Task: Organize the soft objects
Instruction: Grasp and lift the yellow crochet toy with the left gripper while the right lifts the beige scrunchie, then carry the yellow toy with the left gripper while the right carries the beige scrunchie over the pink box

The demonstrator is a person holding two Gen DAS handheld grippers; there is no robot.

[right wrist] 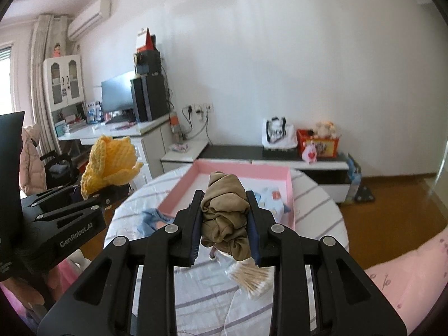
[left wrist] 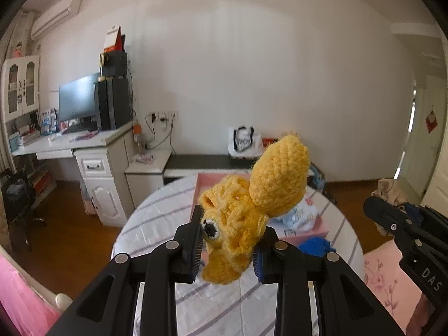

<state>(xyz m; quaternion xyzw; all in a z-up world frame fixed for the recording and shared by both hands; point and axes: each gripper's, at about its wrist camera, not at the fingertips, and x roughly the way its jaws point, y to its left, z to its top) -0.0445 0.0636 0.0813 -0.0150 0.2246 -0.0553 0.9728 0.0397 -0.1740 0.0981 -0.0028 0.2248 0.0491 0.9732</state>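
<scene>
Gripping yellow knitted toy [left wrist: 252, 210], left claw [left wrist: 228, 240] pinches its lower half at frame centre; toy's big round part juts above right finger. Right claw [right wrist: 224, 224] clamps bunched tan cloth [right wrist: 225, 212], cloth bulging above fingertips. Beyond claws, pink tray [right wrist: 291, 193] on striped table [right wrist: 316, 215], light blue cloth [right wrist: 273, 200] inside tray. Cotton swabs [right wrist: 250, 280] below right claw.

The left gripper [left wrist: 226, 240] has its jaws clamped on a yellow crocheted toy [left wrist: 252, 210], whose rounded knitted lobe rises above and right of the jaws. Beyond the jaws lies a striped round surface [left wrist: 156, 218] carrying a pink box [left wrist: 207, 184]. The right gripper [left wrist: 375, 210] shows far right, holding tan cloth [left wrist: 389, 193].
</scene>
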